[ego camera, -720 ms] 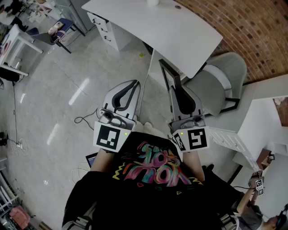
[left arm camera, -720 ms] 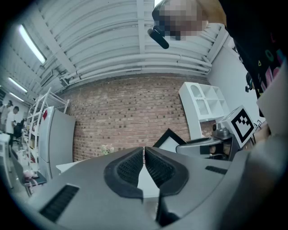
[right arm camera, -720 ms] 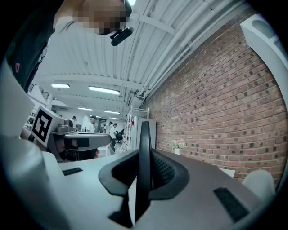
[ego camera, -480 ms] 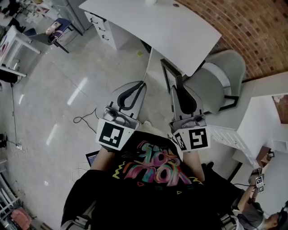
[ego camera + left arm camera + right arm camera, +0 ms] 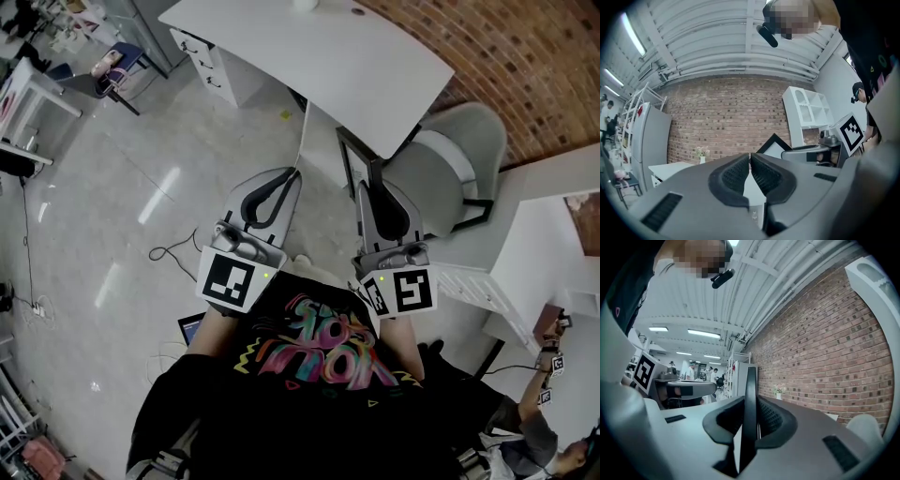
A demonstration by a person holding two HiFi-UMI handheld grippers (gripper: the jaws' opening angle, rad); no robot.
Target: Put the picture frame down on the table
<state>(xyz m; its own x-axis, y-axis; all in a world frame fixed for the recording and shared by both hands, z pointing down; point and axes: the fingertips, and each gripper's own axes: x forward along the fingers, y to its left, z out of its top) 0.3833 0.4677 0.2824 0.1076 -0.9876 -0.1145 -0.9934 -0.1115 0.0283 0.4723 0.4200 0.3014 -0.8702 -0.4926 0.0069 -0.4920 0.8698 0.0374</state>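
A black picture frame (image 5: pixel 351 153) stands edge-up in my right gripper (image 5: pixel 368 185), which is shut on its lower part and held in front of my chest. In the right gripper view the frame (image 5: pixel 751 376) shows edge-on as a thin black bar between the ribbed pads. My left gripper (image 5: pixel 292 173) is beside it on the left, shut with nothing in it, its pads touching (image 5: pixel 750 157). From the left gripper view the frame's corner (image 5: pixel 774 144) rises above the right gripper (image 5: pixel 811 152). The white table (image 5: pixel 309 56) lies ahead, past both grippers.
A grey chair (image 5: pixel 450 169) stands at the table's right side. A white drawer unit (image 5: pixel 211 66) sits under its left end. A small white thing (image 5: pixel 302 5) rests on the far edge. Cables (image 5: pixel 173 248) lie on the floor. A brick wall (image 5: pixel 525 56) is at the right.
The left gripper has swung slightly right, closer to the right one. The right gripper keeps the frame in the same hold. The head view has shifted a little.
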